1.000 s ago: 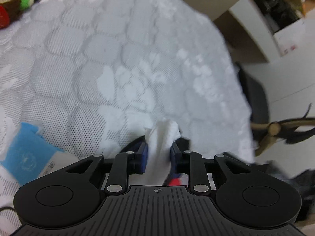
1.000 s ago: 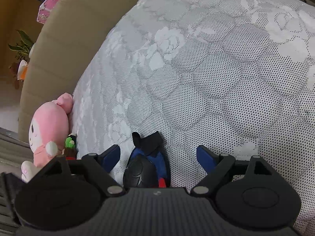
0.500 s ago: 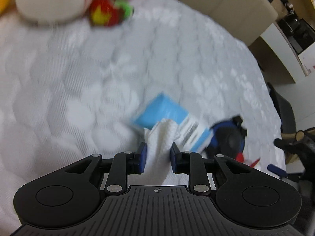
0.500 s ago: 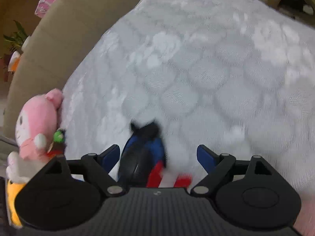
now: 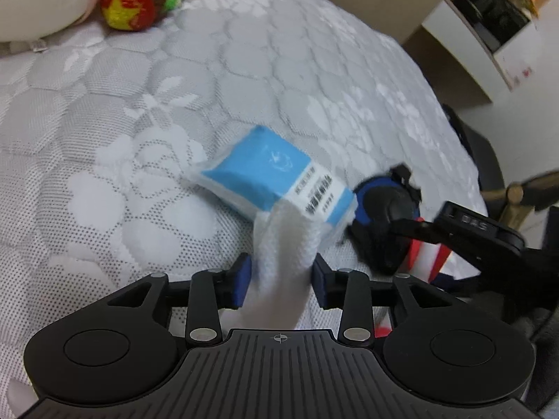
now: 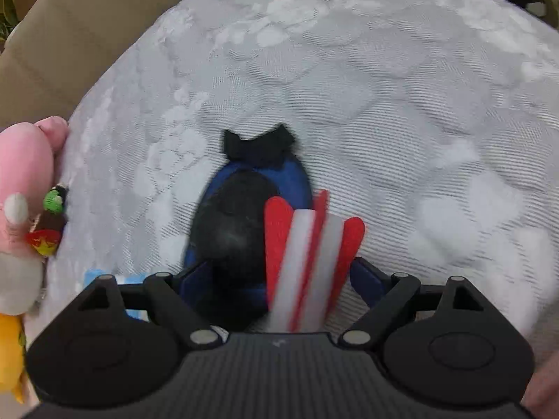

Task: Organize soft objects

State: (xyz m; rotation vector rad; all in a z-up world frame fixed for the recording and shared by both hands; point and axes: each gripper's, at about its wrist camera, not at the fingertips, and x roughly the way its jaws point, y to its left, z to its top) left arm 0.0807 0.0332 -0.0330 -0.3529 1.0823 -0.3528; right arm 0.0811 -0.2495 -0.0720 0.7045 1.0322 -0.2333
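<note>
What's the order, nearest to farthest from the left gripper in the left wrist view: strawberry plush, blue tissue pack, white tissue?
1. White tissue: between the left gripper's fingers.
2. Blue tissue pack: just ahead on the mattress.
3. Strawberry plush: far upper left.

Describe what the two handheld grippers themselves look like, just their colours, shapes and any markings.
Both match. The left gripper and right gripper each have a black ribbed body with a small crosshair mark at its front edge, two round black discs, black linkage arms with silver pivot pins, and blue finger pads. Seen from the left wrist view, the right unit's black housing carries pale lettering, too blurred to read.
</note>
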